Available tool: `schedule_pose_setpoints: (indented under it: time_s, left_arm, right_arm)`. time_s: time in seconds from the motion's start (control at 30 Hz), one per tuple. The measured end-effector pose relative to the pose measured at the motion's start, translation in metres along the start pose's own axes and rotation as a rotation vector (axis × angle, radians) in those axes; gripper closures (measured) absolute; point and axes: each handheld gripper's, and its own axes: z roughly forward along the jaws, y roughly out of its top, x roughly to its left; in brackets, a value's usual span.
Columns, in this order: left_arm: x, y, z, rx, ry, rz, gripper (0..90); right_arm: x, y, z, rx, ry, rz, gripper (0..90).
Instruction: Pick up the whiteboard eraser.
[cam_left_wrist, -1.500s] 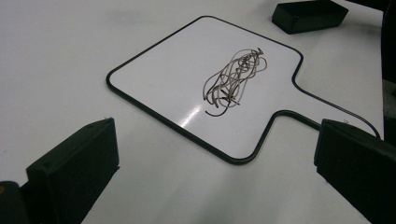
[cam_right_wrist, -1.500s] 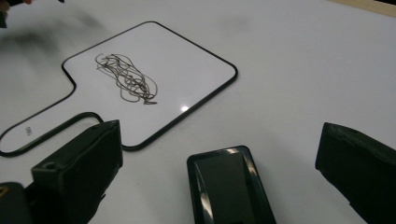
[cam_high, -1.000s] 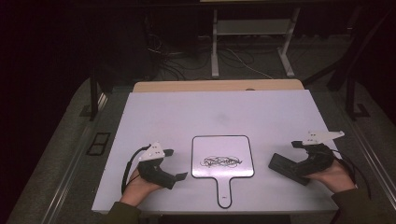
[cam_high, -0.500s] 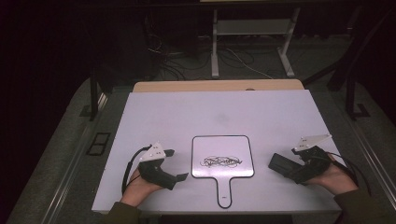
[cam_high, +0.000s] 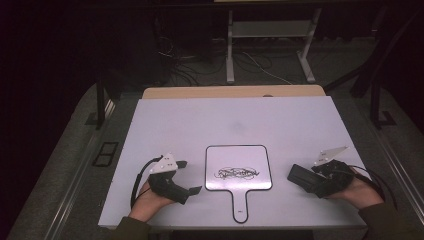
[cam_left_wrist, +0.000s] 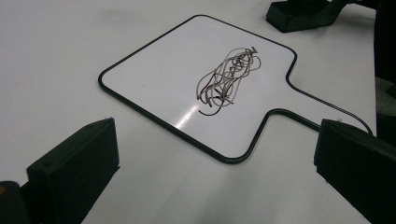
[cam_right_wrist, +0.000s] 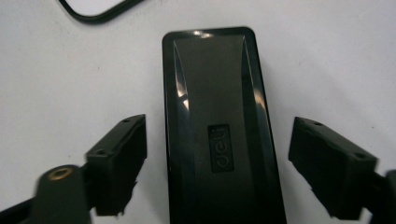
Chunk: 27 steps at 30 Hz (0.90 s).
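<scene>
A small white paddle-shaped whiteboard with a black rim lies near the table's front edge, and a dark scribble marks its middle. To its right lies a black eraser, a glossy block with a moulded logo. My right gripper straddles the eraser's near end. Its jaws have just been closing, but a gap shows on each side of the eraser, so they stand open. My left gripper rests left of the whiteboard, open, with bare table and the board's handle between its jaws.
The white tabletop stretches away behind the whiteboard. A tan board lines its far edge. Dark floor with cables and a metal stand lies beyond. The table's front edge runs just below both hands.
The right gripper has shifted slightly left and down over the eraser, its top plate now tilted. The left gripper and the whiteboard have not moved.
</scene>
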Motion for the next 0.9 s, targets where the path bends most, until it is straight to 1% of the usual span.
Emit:
schedule_pose_setpoints:
  time_s: [0.1,0.23,0.3,0.37,0.57,0.77,0.9]
  left_arm:
    - [0.0,-0.0001,0.0001,0.0,0.0,0.0,0.0]
    - [-0.0004,-0.0001,0.0,0.0,-0.001,0.0,0.0]
    - [-0.0005,-0.0001,0.0,0.0,-0.001,0.0,0.0]
    - [-0.0004,-0.0002,0.0001,-0.002,-0.001,-0.001,0.0]
    - [-0.0005,-0.0002,-0.0001,0.001,-0.002,0.001,0.0]
    - [-0.0003,-0.0003,0.0001,0.0,-0.003,0.0,0.0]
    - [-0.0006,-0.0002,-0.0002,-0.003,-0.002,0.0,0.0]
  right_arm:
    - [0.0002,-0.0007,0.0012,0.01,0.001,-0.006,23.7]
    - [0.0012,-0.0017,0.0029,0.026,-0.005,-0.019,30.8]
    - [0.0014,-0.0019,0.0029,0.027,-0.007,-0.02,31.8]
    - [0.0012,-0.002,0.0023,0.031,-0.015,-0.028,35.6]
    - [0.0014,-0.0024,0.0023,0.035,-0.019,-0.041,36.3]
    - [0.0012,-0.0028,0.0021,0.031,-0.017,-0.043,37.2]
    - [0.0017,-0.0017,0.001,0.041,-0.015,-0.053,37.9]
